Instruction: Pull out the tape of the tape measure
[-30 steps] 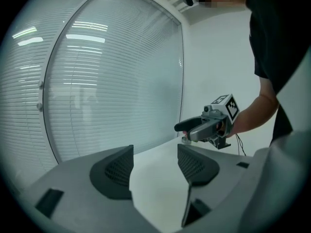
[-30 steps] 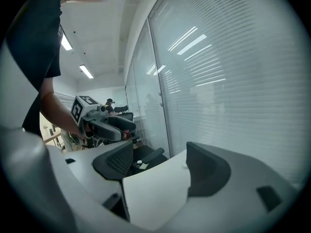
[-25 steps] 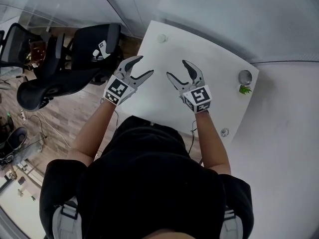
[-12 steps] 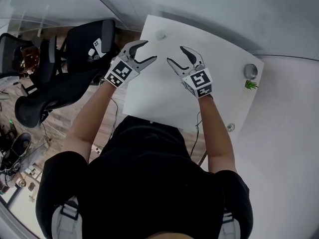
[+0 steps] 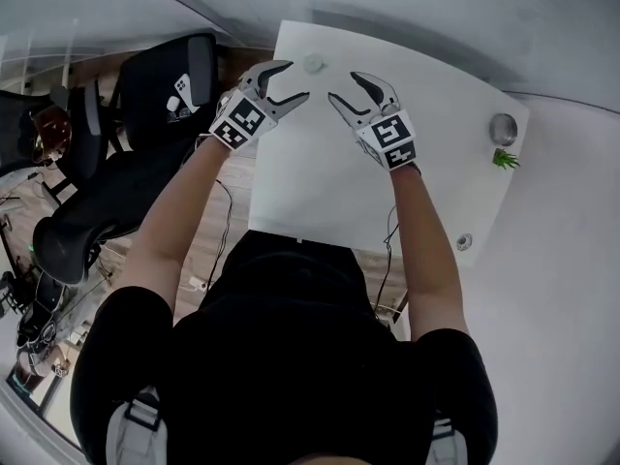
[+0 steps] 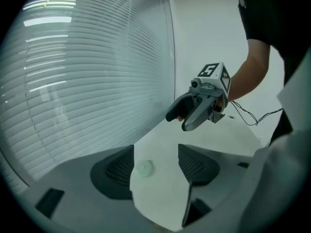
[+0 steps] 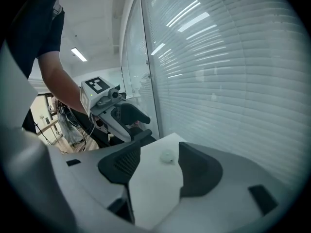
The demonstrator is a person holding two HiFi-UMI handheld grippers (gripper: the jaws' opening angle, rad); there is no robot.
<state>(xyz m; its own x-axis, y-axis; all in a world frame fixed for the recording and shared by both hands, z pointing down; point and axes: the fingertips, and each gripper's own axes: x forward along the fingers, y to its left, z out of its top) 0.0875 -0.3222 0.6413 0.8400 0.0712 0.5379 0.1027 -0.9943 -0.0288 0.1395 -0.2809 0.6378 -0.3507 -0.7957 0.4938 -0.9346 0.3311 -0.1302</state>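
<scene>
Fingers of your left gripper point(image 5: 294, 79) stand wide apart, gripping nothing, and those of your right gripper point(image 5: 344, 86) likewise. Both hang over the far end of the white table point(image 5: 320, 187), the left one at its far left corner, tips turned toward each other. A small round white cap point(image 5: 312, 63) sits in the tabletop at that corner and shows through the gap of each gripper's own jaws (it lies on the table beyond them, not between them). At the table's right edge lies a round silver thing point(image 5: 503, 127) with a green thing point(image 5: 505, 158) just beside it; whether that is the tape measure you cannot tell. Black office chairs point(image 5: 145, 134) stand off the table's left side.
</scene>
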